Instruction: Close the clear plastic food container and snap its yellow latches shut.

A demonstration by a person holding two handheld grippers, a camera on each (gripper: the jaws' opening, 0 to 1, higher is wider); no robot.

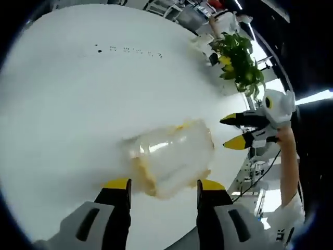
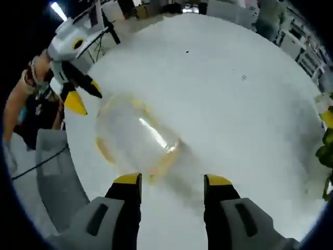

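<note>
A clear plastic food container [image 1: 171, 153] with yellow latches lies on the white table [image 1: 78, 94], blurred. My left gripper [image 1: 164, 187] stands open just before it, nothing between its jaws. The right gripper [image 1: 234, 130] hangs open to the container's right, yellow tips pointing at it. In the right gripper view the container [image 2: 136, 136] sits just ahead of my open right gripper [image 2: 173, 183]. The left gripper [image 2: 78, 91] shows at the upper left, close to the container's far edge, held by a person's hand [image 2: 26, 88].
A green potted plant [image 1: 238, 61] stands at the table's far right edge; its leaves [image 2: 326, 140] show at the right of the right gripper view. A grey chair [image 2: 60, 177] sits beside the table edge. Desks and chairs fill the room behind.
</note>
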